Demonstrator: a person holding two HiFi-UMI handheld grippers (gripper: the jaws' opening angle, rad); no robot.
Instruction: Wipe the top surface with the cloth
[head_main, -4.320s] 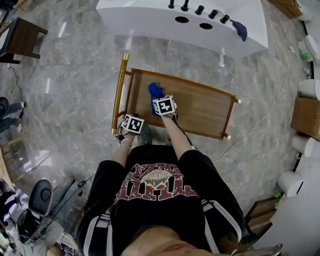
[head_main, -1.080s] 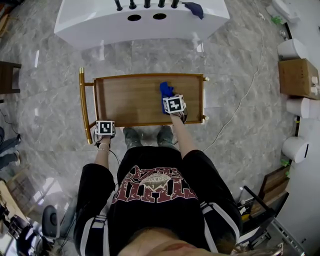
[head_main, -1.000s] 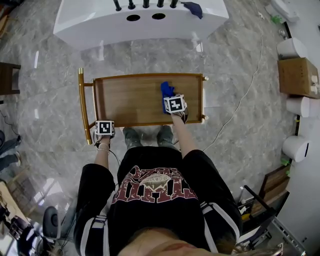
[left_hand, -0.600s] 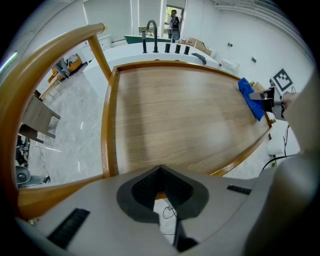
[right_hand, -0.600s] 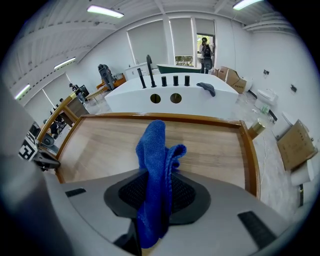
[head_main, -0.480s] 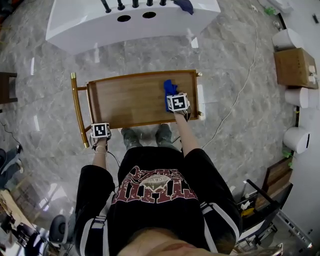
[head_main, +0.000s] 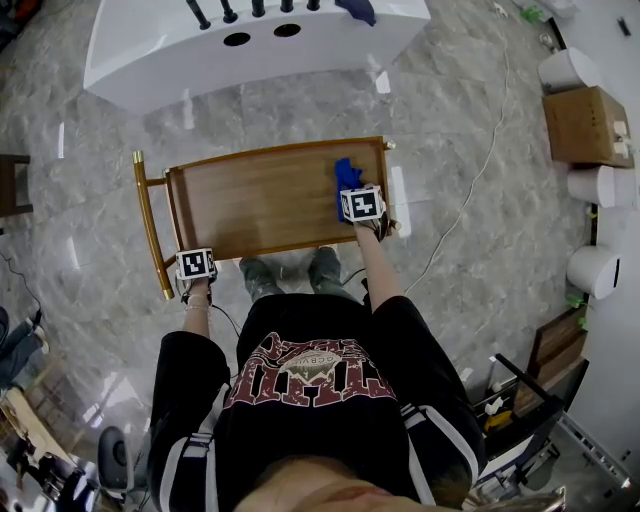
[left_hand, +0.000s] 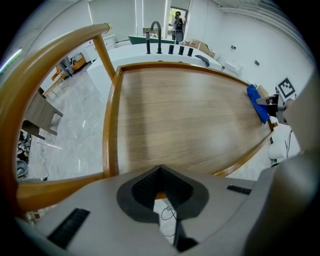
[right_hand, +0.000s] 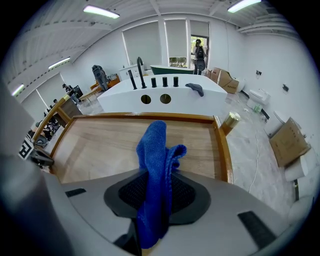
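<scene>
Right gripper (right_hand: 160, 187): jaws clamped on a crumpled blue terry cloth (right_hand: 154, 150). We see the cloth stand up in a fold above the pads and hang out below them. From the head view it lies on the rectangular brown wooden cart top (head_main: 260, 200), at the far right corner, just ahead of the gripper's marker cube.

Left gripper (left_hand: 160, 175): jaws drawn together, tips meeting. It sits over the cart's near rim at the left corner. A sliver of wood shows in the gap behind the pads; we cannot tell whether the rim is pinched. The curved gold-coloured rail handle (head_main: 148, 225) runs along the cart's left end, just beside this gripper.

The two grippers are well apart, at opposite ends of the near edge.

Beyond the cart we note a long white counter (head_main: 300, 55) with a row of black taps (head_main: 228, 12) and two dark round holes (head_main: 262, 34). A second, darker blue rag (head_main: 356, 8) lies on it. Grey marble floor (head_main: 480, 250) all round; a brown cardboard box (head_main: 585, 125) stands to the right.
</scene>
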